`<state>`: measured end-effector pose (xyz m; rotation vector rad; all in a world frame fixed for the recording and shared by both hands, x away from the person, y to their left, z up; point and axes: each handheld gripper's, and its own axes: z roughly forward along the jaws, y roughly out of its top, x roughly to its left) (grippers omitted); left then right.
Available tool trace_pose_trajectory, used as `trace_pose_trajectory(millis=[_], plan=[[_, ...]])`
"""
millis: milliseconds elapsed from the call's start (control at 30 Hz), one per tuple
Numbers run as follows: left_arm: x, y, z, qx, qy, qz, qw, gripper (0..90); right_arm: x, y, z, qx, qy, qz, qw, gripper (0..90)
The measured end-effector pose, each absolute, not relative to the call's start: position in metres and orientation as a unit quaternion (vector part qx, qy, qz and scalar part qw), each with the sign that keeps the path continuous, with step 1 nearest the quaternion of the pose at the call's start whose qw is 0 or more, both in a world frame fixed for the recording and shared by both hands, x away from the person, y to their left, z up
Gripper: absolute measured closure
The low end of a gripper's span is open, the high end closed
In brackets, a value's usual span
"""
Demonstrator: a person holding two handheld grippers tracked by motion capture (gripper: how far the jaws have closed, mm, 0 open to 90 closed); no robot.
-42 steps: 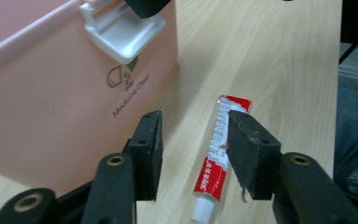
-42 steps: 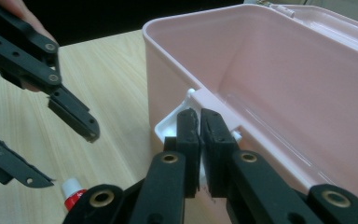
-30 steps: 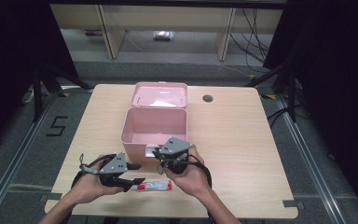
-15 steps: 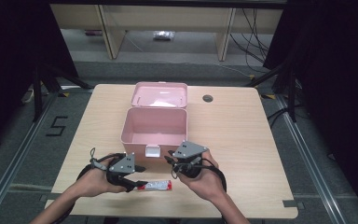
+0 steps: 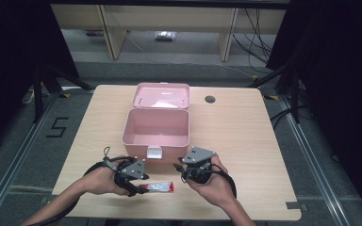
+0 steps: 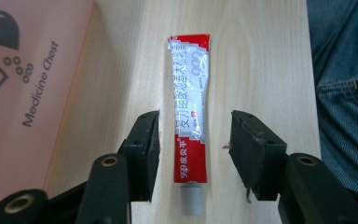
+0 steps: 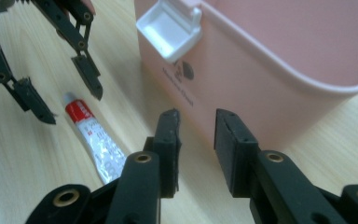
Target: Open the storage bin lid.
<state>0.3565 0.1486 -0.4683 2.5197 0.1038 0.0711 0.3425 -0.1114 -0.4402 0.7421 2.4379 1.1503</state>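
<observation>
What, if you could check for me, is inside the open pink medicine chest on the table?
The pink medicine chest shows bare pink floor and walls in the high view. Its near wall hides the front strip of the floor.

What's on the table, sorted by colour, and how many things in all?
Pink: 1, the open box
Red and silver: 1, the tube
Black: 2, the left gripper and the right gripper
Total: 4

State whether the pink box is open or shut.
Open: the pink box has its lid tipped back, showing the inside.
</observation>
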Motion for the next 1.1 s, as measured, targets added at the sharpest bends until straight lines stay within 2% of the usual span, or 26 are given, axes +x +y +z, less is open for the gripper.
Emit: trace_pose_trajectory(millis=[1100], plan=[[0.369,0.115,-0.472,0.979,-0.001,-0.008,0.205,58.9,0.343,-0.120,-0.442,0.276,0.861,0.397,0.157,69.8]])
